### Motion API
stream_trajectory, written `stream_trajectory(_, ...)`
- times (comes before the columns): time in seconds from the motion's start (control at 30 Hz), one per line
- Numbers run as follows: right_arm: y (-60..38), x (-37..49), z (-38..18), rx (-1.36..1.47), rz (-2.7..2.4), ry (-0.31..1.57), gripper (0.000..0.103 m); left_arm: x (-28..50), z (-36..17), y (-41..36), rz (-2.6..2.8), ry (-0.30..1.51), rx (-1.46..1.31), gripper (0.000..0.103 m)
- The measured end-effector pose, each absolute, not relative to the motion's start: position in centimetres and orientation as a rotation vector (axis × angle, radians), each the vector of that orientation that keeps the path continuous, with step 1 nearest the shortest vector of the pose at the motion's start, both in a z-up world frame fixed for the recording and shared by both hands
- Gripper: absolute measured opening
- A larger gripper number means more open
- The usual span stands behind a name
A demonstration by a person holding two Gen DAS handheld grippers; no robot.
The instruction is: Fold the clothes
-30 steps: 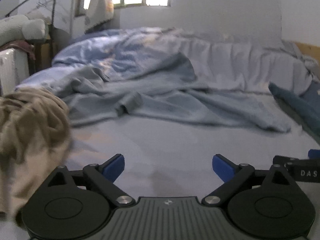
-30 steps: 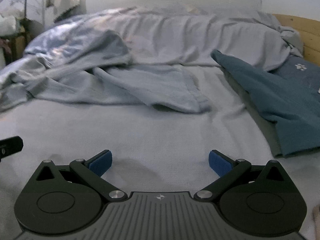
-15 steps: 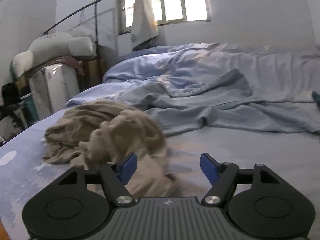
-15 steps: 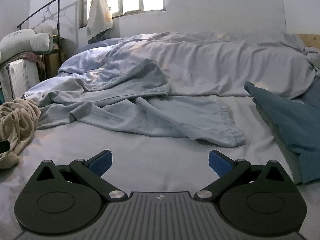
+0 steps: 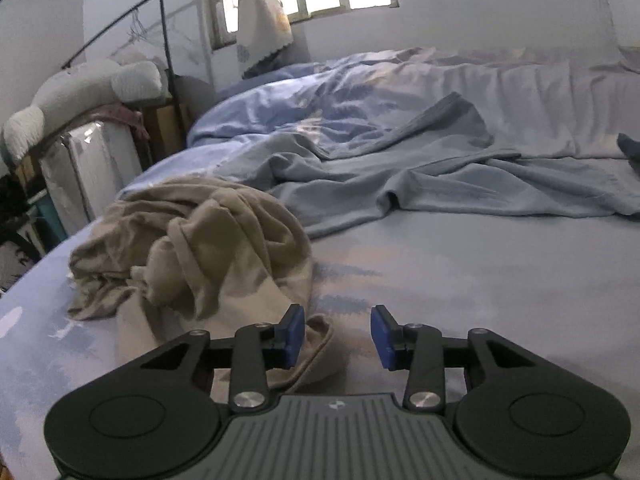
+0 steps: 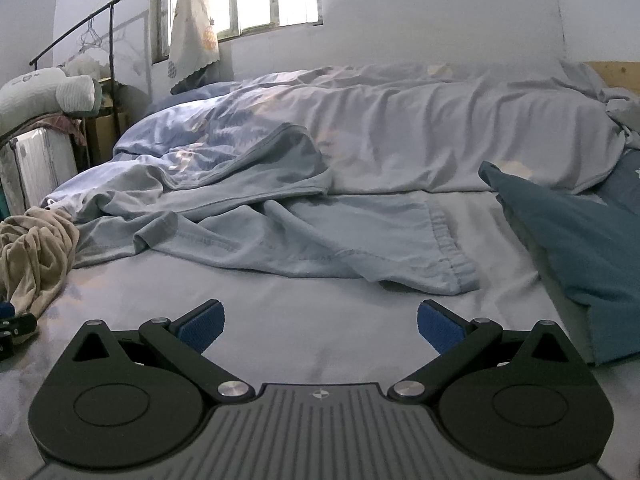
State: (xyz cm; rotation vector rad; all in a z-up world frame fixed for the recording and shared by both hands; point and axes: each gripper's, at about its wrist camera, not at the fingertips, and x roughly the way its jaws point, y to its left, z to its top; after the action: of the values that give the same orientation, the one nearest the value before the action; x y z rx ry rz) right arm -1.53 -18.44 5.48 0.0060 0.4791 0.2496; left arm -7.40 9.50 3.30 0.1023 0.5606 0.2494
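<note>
Two tools up over the bed [image 6: 320, 332], and your left tool [image 5: 336, 334] is closing, jaws narrowing, its left blue pad [image 5: 293, 334] just at the hem of the crumpled beige cotton garment [image 5: 192, 248] while the gap itself shows only a corner of that hem. That garment sits heaped near the bed's left edge. Your right tool [image 6: 318, 326] hangs wide, nothing between its pads. Across the middle sprawls the pale blue garment with an elastic hem [image 6: 360, 236]; a folded teal cloth [image 6: 580, 248] lies by the right edge.
</note>
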Motion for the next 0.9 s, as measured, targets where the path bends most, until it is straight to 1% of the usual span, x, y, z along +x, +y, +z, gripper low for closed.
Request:
stream_trajectory(0.37,-18.3,-1.5,5.1,0.0,0.252,0.495,0.103,-6.2,2.6,9.5,0.267,0.624,0.089,0.036)
stream_trajectory(0.4,-18.2,-1.5,5.1,0.0,0.252,0.497,0.103,-6.2,2.5,9.6,0.269,0.628,0.082,0.031)
stream_trajectory(0.43,-18.2,-1.5,5.0,0.0,0.252,0.498,0.103,-6.2,2.5,9.9,0.274,0.631,0.067,0.022)
stream_trajectory(0.47,-18.2,-1.5,5.0,0.0,0.253,0.499,0.103,-6.2,2.6,10.1,0.278,0.632,0.048,0.017)
stream_trajectory(0.5,-18.1,-1.5,5.0,-0.001,0.254,0.499,0.103,-6.2,2.7,10.4,0.278,0.63,0.027,0.008)
stream_trajectory(0.53,-18.1,-1.5,5.0,-0.003,0.255,0.499,0.103,-6.1,2.8,10.6,0.278,0.629,0.006,0.004)
stream_trajectory(0.6,-18.1,-1.5,4.9,-0.008,0.255,0.5,0.103,-6.2,3.1,10.8,0.264,0.617,-0.038,0.002)
stream_trajectory(0.7,-18.3,-1.6,4.9,-0.01,0.249,0.5,0.103,-6.6,4.1,10.3,0.202,0.56,-0.092,0.001)
stream_trajectory(0.9,-19.0,-1.7,5.0,-0.011,0.234,0.494,0.103,-7.8,6.8,6.1,-0.041,0.424,-0.126,0.0)
